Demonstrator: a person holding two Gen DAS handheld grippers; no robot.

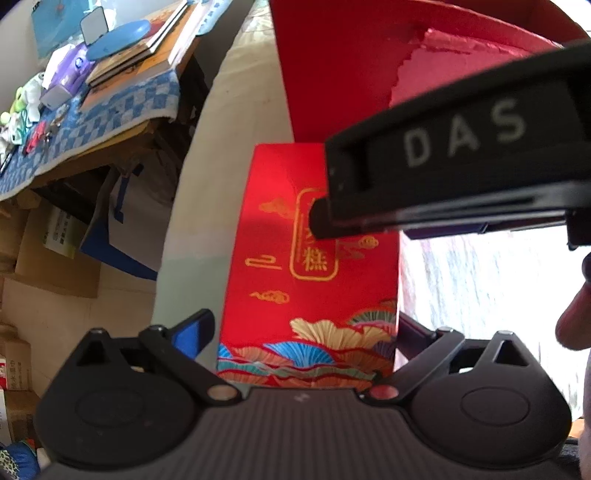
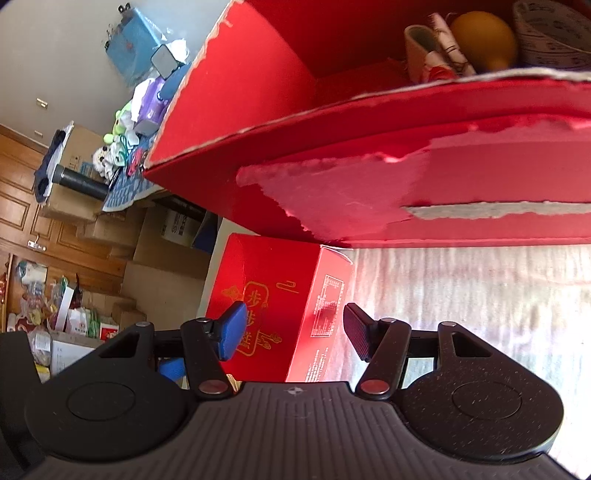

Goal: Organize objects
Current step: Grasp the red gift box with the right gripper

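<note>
A red gift box with gold lettering (image 1: 310, 280) fills the space between the fingers of my left gripper (image 1: 303, 328), whose jaws stand wide and straddle it. The same box (image 2: 273, 295) lies in front of my right gripper (image 2: 295, 332), which is open around its near corner. The right gripper's black arm marked DAS (image 1: 461, 166) crosses above the box in the left wrist view. A large open red carton (image 2: 332, 129) stands behind, holding an orange ball (image 2: 484, 40), a paper roll (image 2: 436, 51) and a tape roll (image 2: 550, 33).
A white patterned cloth surface (image 2: 480, 302) lies under the boxes. A side table with a blue checked cloth (image 1: 92, 122) holds books, a blue disc and small toys. Cardboard boxes (image 2: 162, 258) are stacked on the floor beside wooden doors.
</note>
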